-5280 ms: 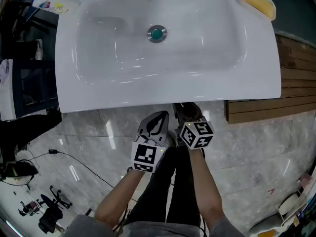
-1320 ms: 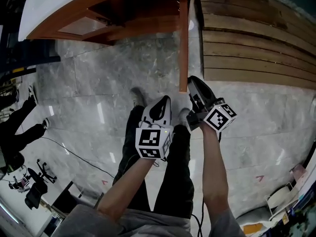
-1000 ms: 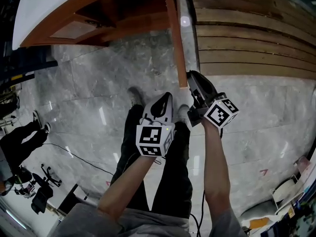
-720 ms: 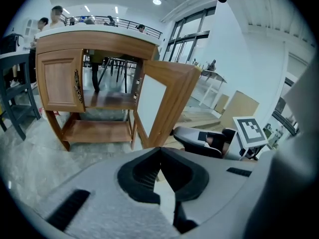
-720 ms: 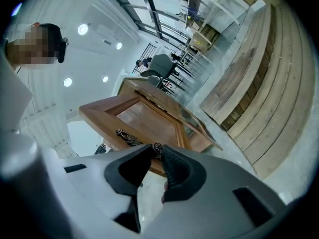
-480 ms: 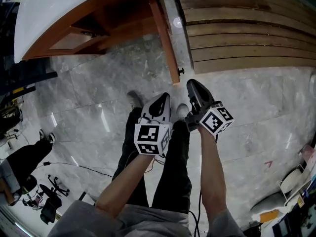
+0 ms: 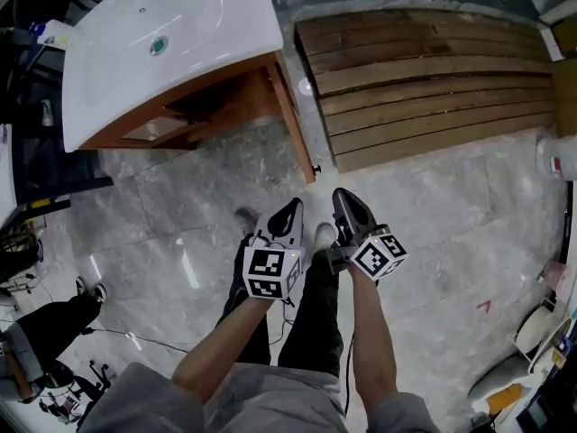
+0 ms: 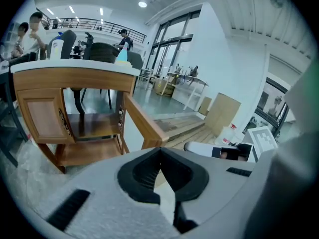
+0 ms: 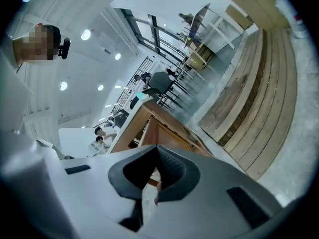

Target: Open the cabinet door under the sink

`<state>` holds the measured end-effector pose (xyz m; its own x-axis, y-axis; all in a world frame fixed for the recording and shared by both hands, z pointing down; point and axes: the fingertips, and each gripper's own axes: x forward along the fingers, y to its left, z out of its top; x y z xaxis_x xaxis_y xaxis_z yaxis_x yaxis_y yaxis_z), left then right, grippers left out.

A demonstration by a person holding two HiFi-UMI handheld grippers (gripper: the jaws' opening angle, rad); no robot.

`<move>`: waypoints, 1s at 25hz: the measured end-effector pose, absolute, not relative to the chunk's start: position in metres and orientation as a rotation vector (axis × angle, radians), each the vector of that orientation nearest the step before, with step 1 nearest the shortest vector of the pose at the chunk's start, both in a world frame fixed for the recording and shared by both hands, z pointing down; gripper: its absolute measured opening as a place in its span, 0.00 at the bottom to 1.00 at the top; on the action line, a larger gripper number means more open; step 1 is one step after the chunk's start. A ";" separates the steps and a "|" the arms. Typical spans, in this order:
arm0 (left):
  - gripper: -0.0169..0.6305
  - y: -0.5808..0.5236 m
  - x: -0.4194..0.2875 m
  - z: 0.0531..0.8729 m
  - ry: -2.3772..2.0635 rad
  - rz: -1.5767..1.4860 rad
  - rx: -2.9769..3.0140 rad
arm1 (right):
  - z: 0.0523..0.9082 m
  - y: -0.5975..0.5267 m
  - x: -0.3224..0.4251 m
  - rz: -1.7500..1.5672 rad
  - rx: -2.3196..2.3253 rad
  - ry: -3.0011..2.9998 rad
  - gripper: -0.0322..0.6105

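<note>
The white sink [image 7: 171,34] tops a wooden cabinet [image 7: 207,106] at the upper left of the head view. Its right door [image 7: 290,120] stands swung out toward me, knob [image 7: 316,169] at its free end. In the left gripper view the open door [image 8: 142,123] juts forward beside the bare inner shelf [image 8: 89,128], and the left door [image 8: 42,121] stays closed. My left gripper [image 7: 291,207] and right gripper [image 7: 343,197] hang side by side over the floor, short of the door, both shut and empty. The left gripper [image 8: 160,153] and the right gripper [image 9: 157,151] each show their jaws meeting with nothing between them.
A slatted wooden platform [image 7: 433,70] lies right of the cabinet on the grey marble floor [image 7: 180,206]. A white bottle [image 7: 554,161] stands at the right edge. People [image 7: 36,332] and cables are at the lower left. A dispenser [image 7: 54,34] sits on the sink's corner.
The cabinet door has swung open and the right gripper, earlier at its edge, is now apart from it. Both grippers and the view have drawn back from the cabinet.
</note>
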<state>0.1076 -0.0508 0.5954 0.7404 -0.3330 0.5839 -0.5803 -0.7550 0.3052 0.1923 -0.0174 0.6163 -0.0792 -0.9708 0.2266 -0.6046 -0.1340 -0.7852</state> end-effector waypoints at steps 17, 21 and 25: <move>0.04 -0.092 0.095 0.405 -0.697 0.460 2.644 | 0.395 -0.048 0.183 -0.734 -1.919 1.792 0.06; 0.04 -0.097 0.092 0.357 -0.695 0.366 2.699 | 0.347 -0.053 0.180 -0.618 -1.991 1.847 0.06; 0.04 -0.104 0.086 0.305 -0.680 0.280 2.791 | 0.303 -0.059 0.162 -0.516 -2.031 1.924 0.06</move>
